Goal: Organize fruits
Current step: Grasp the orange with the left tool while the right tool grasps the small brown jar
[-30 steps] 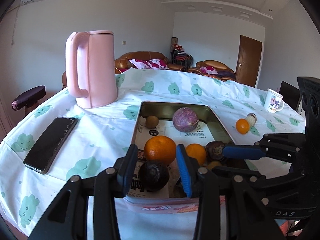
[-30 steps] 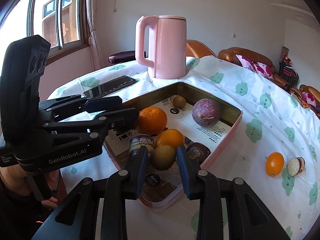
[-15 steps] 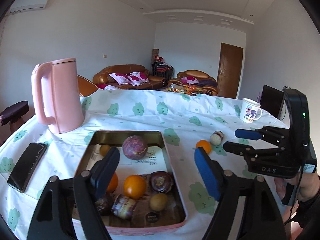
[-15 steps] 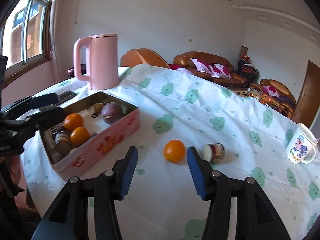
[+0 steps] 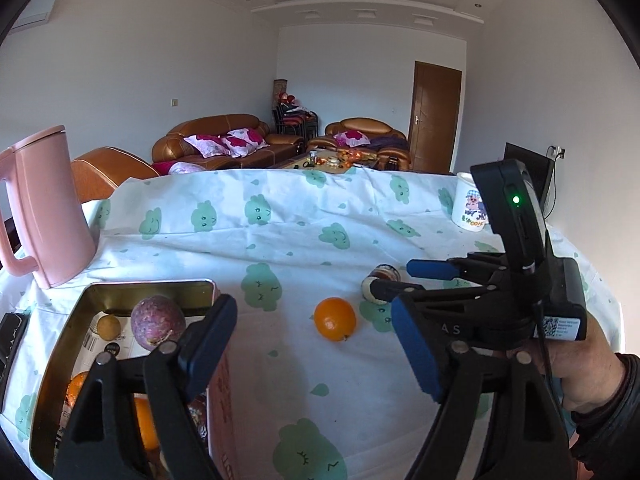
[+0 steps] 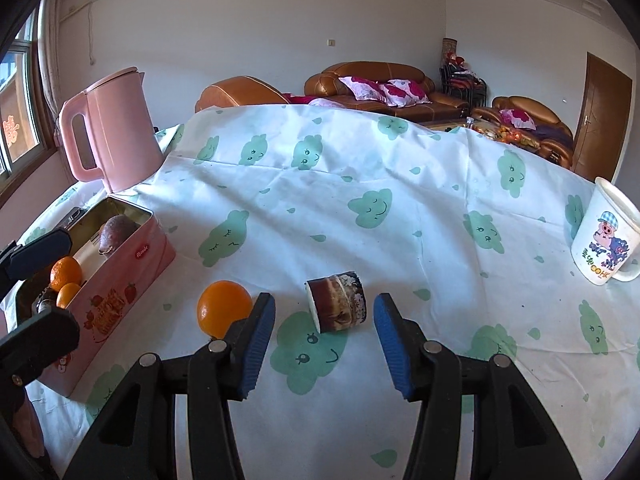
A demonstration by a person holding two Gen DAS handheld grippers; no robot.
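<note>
A pink tin [image 5: 80, 304] [image 6: 132, 276] at the left holds a purple passion fruit [image 5: 158, 322], oranges [image 6: 66, 272] and other small fruits. A loose orange [image 5: 335, 319] [image 6: 224, 312] lies on the tablecloth right of the tin. A small brown cylindrical piece [image 6: 338, 304] [image 5: 380, 280] lies beside it. My left gripper [image 5: 316, 344] is open and empty, above the tin's right edge and the orange. My right gripper [image 6: 324, 336] is open and empty, its jaws on either side of the cylindrical piece, just short of it.
A pink kettle [image 6: 108, 136] [image 5: 40, 212] stands at the back left. A white cartoon mug [image 6: 608, 236] [image 5: 470, 208] stands at the right. A black phone [image 5: 10, 336] lies left of the tin. Sofas and a door are beyond the table.
Both grippers opened wide and swung right, away from the tin. The right gripper now faces the loose orange and cylindrical piece closely. The left released a dark fruit into the tin.
</note>
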